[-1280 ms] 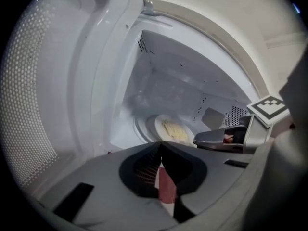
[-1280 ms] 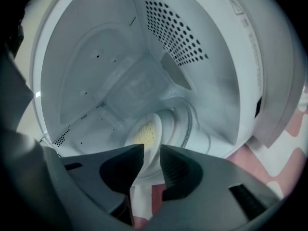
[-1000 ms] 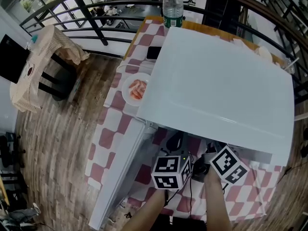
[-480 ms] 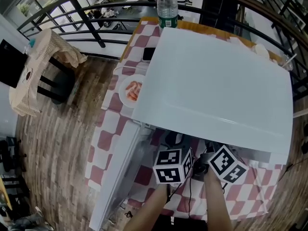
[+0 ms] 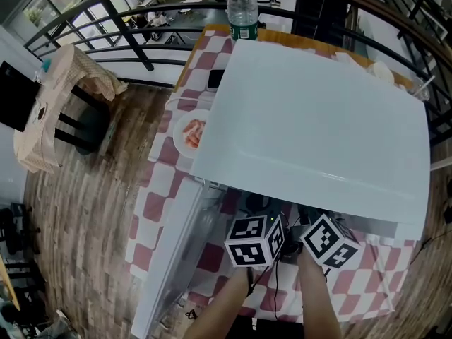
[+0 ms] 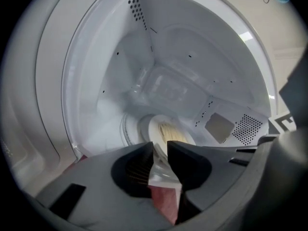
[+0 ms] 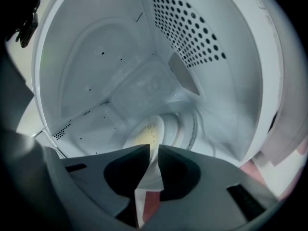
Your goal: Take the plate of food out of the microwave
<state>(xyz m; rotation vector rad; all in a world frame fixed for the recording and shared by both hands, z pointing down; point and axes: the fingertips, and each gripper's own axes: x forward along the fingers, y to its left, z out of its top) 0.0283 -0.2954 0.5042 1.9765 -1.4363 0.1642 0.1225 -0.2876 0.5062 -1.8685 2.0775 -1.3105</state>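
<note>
The white microwave [image 5: 318, 119] stands on the checked table with its door [image 5: 173, 253] swung open to the left. Inside, a white plate of pale yellow food [image 6: 166, 131] [image 7: 144, 136] sits on the turntable. Both grippers reach into the opening; from the head only their marker cubes [image 5: 254, 242] [image 5: 330, 241] show. My left gripper [image 6: 161, 148] and my right gripper [image 7: 154, 150] have just been closing. Each holds the plate's near rim between its jaws, one on either side of the plate.
Left of the microwave lies a second plate with pink food [image 5: 191, 133], with a dark phone [image 5: 215, 78] behind it. A water bottle [image 5: 242, 9] stands at the table's far edge. A cloth-draped chair [image 5: 63, 97] stands on the wooden floor to the left.
The left marker cube has rolled a little and sits slightly further right. The right cube stays where it was. The head view has drifted slightly.
</note>
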